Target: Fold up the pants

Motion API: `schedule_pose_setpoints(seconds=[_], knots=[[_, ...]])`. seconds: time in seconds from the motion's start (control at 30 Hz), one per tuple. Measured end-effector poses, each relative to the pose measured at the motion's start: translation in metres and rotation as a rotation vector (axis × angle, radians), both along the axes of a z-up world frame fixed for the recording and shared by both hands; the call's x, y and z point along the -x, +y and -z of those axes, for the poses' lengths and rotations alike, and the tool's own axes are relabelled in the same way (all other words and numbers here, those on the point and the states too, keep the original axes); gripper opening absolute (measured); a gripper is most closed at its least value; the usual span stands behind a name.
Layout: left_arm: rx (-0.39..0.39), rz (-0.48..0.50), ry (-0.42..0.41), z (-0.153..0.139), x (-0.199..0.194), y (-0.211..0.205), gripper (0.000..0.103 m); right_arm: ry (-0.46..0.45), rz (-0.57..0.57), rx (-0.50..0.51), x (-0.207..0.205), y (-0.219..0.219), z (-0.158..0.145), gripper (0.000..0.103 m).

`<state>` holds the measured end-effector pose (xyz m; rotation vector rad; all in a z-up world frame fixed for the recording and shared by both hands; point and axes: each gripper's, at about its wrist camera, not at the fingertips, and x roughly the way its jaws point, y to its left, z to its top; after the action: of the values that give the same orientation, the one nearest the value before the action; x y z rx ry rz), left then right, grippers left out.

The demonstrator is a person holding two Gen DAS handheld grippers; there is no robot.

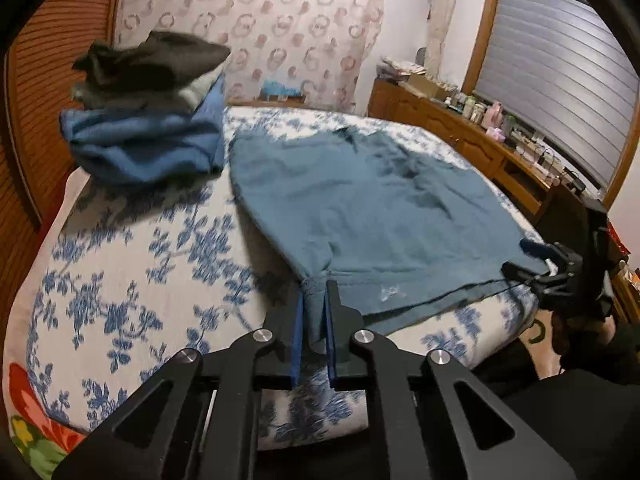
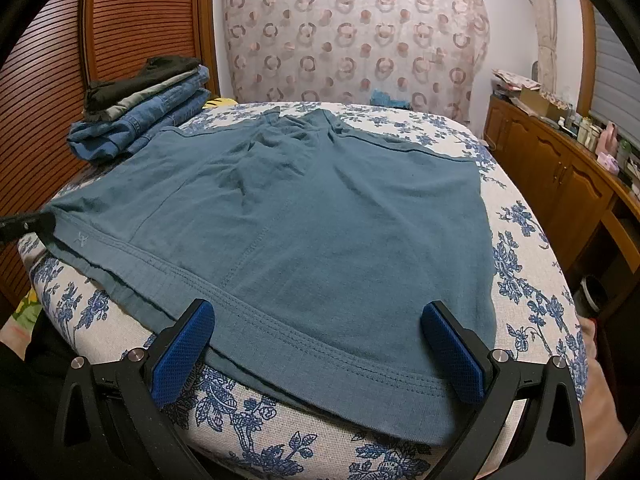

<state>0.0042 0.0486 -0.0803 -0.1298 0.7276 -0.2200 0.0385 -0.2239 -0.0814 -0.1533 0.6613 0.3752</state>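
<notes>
While left tongs [image 1: 314, 312] pinch pants [image 2: 280, 216] corner, right tongs [image 2: 316, 344] gape; folded stack [image 2: 140, 104] beside.

Both grippers are black linkage frames with round silver pivot screws. The left gripper [image 1: 314, 308] carries thin blue pads; the right gripper [image 2: 318, 356] has textured blue pads [image 2: 182, 354] inside its fingertips.
</notes>
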Motion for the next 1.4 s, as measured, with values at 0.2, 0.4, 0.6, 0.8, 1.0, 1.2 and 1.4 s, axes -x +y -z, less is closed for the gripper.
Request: schedule_pose_setpoints(seconds=[0.2, 0.4, 0.6, 0.8, 1.0, 1.2, 1.4], knots=[[0.014, 0.066, -0.052, -0.028, -0.014, -0.019, 0.009, -0.006, 0.013, -0.008, 0.001, -0.003, -0.005, 0.103], [-0.018, 0.154, -0.110, -0.056, -0.037, -0.053, 0.009, -0.023, 0.038, -0.036, 0.006, -0.015, -0.011, 0.102], [-0.047, 0.236, -0.132, -0.069, -0.060, -0.086, 0.009, -0.032, 0.058, -0.054, 0.012, -0.022, -0.014, 0.102], [-0.040, 0.302, -0.144, -0.079, -0.075, -0.119, 0.009, -0.057, 0.069, -0.078, 0.020, -0.029, -0.020, 0.102], [-0.040, 0.368, -0.144, -0.087, -0.088, -0.157, 0.009, -0.093, 0.093, -0.094, 0.030, -0.039, -0.026, 0.102], [-0.034, 0.422, -0.136, -0.090, -0.091, -0.186, 0.009, -0.106, 0.125, -0.107, 0.037, -0.046, -0.023, 0.102], [-0.018, 0.449, -0.102, -0.081, -0.092, -0.194, 0.009, -0.099, 0.150, -0.117, 0.040, -0.046, -0.017, 0.102]])
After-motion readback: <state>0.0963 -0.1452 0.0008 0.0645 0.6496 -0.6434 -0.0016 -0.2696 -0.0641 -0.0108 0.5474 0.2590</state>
